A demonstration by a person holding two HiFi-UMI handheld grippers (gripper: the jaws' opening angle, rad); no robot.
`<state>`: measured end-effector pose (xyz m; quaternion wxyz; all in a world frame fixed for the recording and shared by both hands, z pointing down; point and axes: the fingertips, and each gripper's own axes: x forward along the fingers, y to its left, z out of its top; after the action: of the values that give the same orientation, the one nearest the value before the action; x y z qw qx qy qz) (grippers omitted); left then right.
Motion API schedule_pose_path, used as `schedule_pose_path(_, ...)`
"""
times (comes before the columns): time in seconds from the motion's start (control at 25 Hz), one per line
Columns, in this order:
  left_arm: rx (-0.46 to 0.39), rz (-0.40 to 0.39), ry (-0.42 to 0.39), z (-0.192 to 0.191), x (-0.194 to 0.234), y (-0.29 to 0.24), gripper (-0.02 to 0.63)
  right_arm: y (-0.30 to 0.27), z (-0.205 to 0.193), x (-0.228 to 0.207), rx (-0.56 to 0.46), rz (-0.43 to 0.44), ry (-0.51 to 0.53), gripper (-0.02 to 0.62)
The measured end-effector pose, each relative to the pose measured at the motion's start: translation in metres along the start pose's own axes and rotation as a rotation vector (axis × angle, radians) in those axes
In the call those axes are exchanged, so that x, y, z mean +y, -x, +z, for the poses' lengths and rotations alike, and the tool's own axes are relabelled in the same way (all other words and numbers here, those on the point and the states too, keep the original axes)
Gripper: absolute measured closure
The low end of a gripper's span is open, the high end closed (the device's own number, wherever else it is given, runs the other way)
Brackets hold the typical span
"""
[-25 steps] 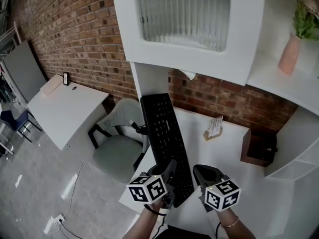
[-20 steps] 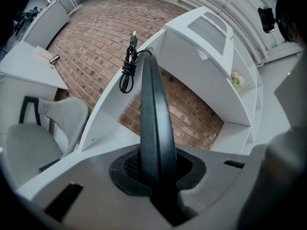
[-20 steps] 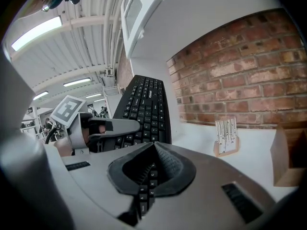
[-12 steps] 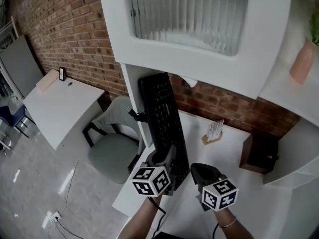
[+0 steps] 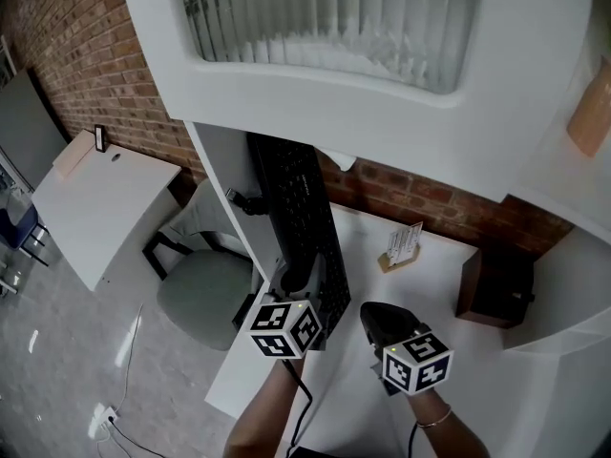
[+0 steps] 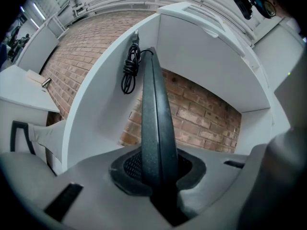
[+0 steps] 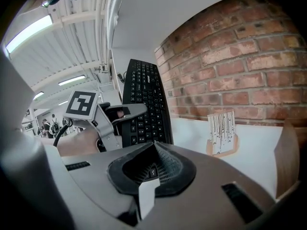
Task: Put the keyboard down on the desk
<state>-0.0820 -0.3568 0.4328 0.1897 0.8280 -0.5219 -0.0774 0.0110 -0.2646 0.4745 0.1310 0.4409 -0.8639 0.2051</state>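
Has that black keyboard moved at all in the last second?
Yes. Against the card holder on the desk, the keyboard, clamped in the left gripper, has gone further toward the brick wall, away from the person.

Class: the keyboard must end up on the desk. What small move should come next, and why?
Probably carry the keyboard right, over the bare middle of the desk. The left hand-held gripper is shut on its near end, and it hangs along the desk's left edge, so lowering here might leave it overhanging.
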Motion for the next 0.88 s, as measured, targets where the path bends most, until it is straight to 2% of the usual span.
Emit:
schedule_pose_path(0.6,-0.149,0.013,-0.127,0.017,0.016,-0.045,0.534,-0.016,-0.012,-0.018,0.040,-0.002,-0.026,0.591)
schedule_pose_path(0.88,-0.138,0.041,-0.206,0.013,0.022,-0.059,0.528,-0.017,-0.016,-0.020,0.052,0.006,-0.029,0.591)
